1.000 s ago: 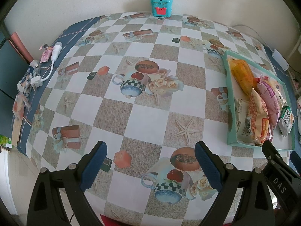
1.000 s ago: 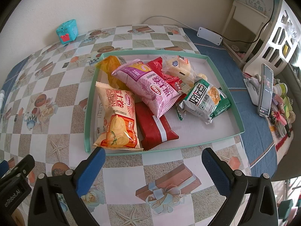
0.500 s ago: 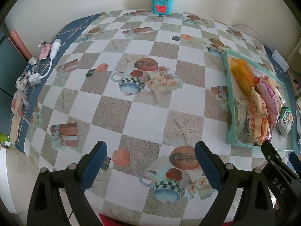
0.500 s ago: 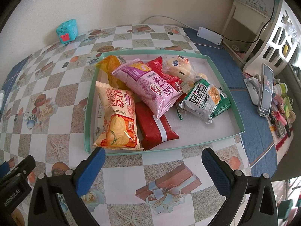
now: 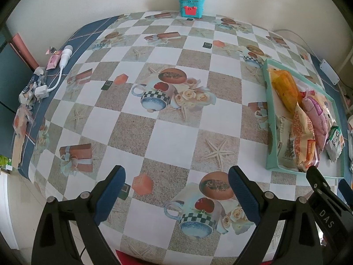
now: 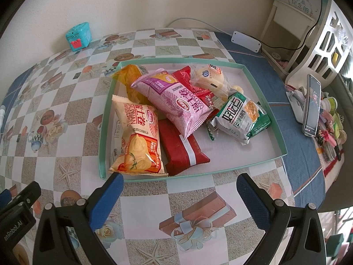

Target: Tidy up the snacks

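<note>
A teal-rimmed tray (image 6: pixel 262 92) on the checked tablecloth holds several snack packs. Among them are a pink bag (image 6: pixel 176 101), a cream and orange roll bag (image 6: pixel 138 137), a dark red pack (image 6: pixel 183 148), a green and white pack (image 6: pixel 240 114), a yellow bag (image 6: pixel 132 77) and a clear bun pack (image 6: pixel 209 77). My right gripper (image 6: pixel 180 180) hovers open just in front of the tray's near rim, nothing between its fingers. My left gripper (image 5: pixel 176 174) stands open over bare cloth, left of the tray (image 5: pixel 268 119).
A teal toy box (image 5: pixel 191 4) stands at the wall. A white charger with cable (image 5: pixel 55 75) and wrappers lie at the left table edge. A power strip (image 6: pixel 246 40) and a phone on a stand (image 6: pixel 311 106) sit right of the tray.
</note>
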`<state>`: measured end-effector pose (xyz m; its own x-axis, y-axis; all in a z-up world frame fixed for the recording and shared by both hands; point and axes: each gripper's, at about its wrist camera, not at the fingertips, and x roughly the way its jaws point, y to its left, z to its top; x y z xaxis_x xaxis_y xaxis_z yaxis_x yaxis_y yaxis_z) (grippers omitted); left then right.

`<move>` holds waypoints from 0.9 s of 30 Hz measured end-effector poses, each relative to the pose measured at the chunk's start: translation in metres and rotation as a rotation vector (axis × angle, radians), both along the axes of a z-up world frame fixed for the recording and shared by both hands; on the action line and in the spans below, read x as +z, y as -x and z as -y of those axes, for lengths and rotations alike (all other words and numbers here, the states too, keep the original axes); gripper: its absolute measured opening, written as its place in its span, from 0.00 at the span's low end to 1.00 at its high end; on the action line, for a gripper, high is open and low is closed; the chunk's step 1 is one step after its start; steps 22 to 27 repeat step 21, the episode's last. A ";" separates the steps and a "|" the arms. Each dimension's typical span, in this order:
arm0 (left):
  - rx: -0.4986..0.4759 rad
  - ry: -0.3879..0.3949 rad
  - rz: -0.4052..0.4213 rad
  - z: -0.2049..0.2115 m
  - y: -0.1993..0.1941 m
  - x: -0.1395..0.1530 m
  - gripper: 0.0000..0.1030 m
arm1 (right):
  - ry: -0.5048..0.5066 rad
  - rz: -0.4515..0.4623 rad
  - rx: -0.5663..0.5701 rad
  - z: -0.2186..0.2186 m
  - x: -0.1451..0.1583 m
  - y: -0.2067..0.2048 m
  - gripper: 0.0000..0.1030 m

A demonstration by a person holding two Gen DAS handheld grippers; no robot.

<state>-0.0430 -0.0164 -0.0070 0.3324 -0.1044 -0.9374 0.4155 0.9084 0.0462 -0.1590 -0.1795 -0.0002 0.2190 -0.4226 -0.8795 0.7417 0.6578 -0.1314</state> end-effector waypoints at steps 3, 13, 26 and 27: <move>0.002 -0.001 0.002 0.000 0.000 0.000 0.92 | 0.000 0.000 0.000 0.000 0.000 0.000 1.00; 0.004 0.001 0.020 -0.001 0.000 0.003 0.92 | -0.001 -0.001 0.001 0.000 0.000 0.000 1.00; 0.000 0.012 0.036 -0.001 0.001 0.007 0.92 | -0.002 -0.001 0.000 -0.002 -0.001 0.001 1.00; 0.000 0.012 0.036 -0.001 0.001 0.007 0.92 | -0.002 -0.001 0.000 -0.002 -0.001 0.001 1.00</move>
